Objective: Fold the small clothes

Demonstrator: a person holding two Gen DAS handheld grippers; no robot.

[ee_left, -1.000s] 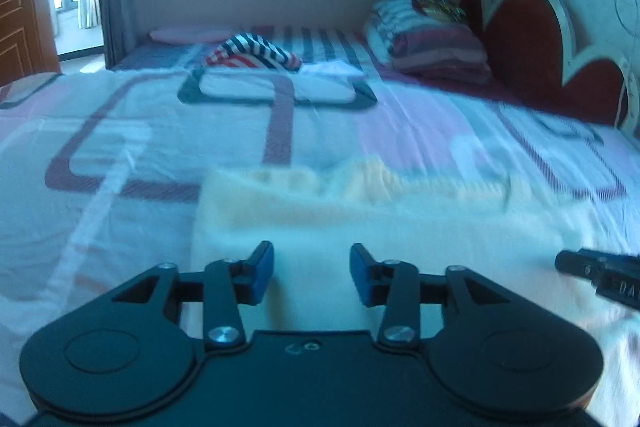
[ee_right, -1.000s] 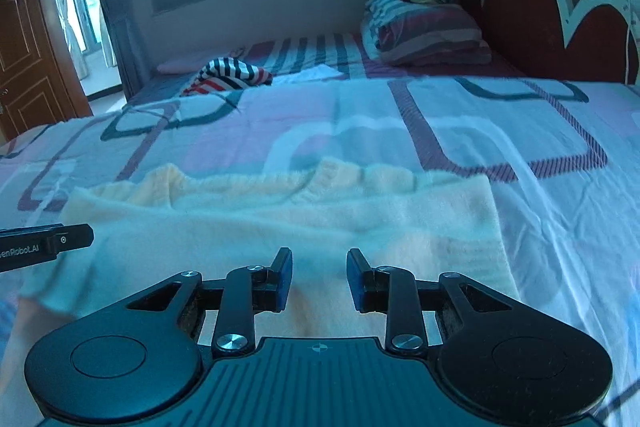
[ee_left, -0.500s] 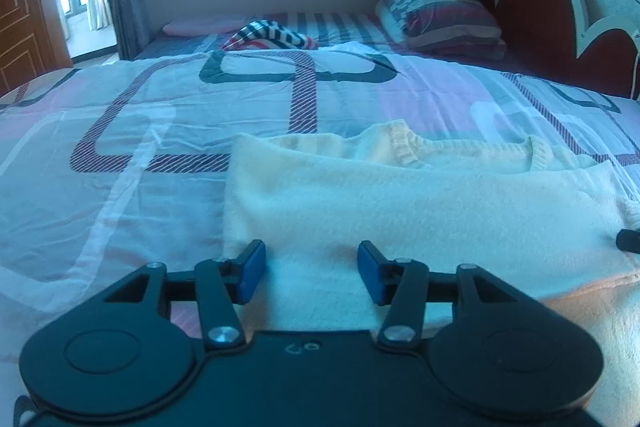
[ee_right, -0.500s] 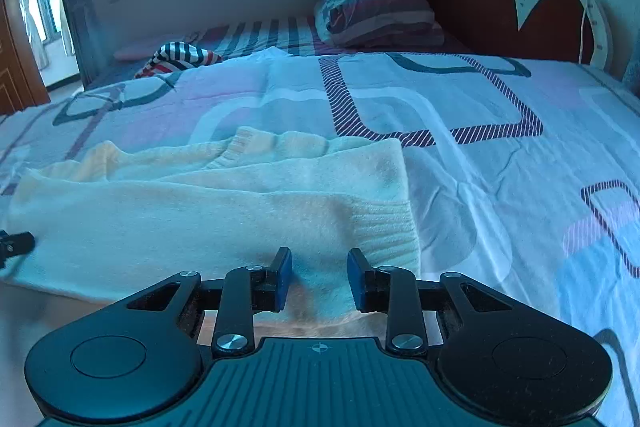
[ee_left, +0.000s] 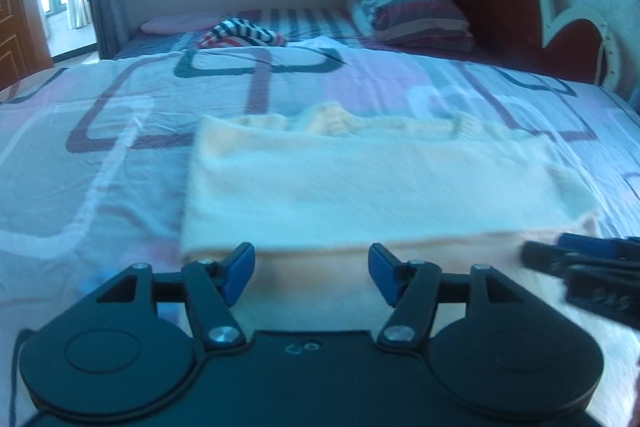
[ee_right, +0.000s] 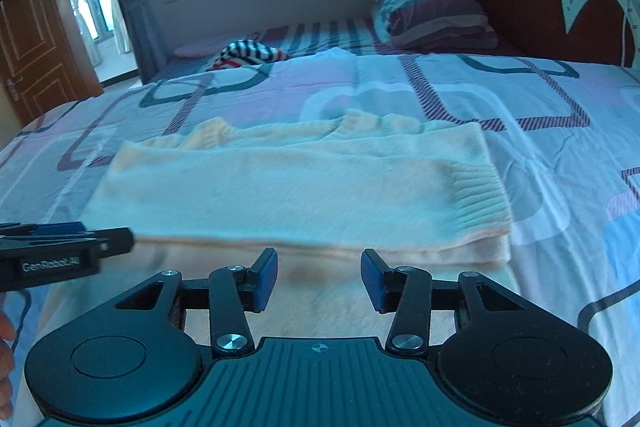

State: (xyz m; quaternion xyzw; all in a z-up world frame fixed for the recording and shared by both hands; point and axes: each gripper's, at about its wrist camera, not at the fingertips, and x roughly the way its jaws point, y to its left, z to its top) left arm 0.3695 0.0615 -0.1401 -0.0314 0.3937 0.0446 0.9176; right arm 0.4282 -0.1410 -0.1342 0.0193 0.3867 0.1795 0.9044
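My left claw (ee_left: 311, 273) spread wide, holds nothing. My right claw (ee_right: 318, 279) likewise spread, holds nothing. Cream sweater (ee_right: 296, 195) folded over, lies flat on patterned bedsheet (ee_right: 560, 163) just ahead of both claws, near folded edge right beyond my fingertips, ribbed hem to right.

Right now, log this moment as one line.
left gripper open | right gripper open | cream sweater folded on bed
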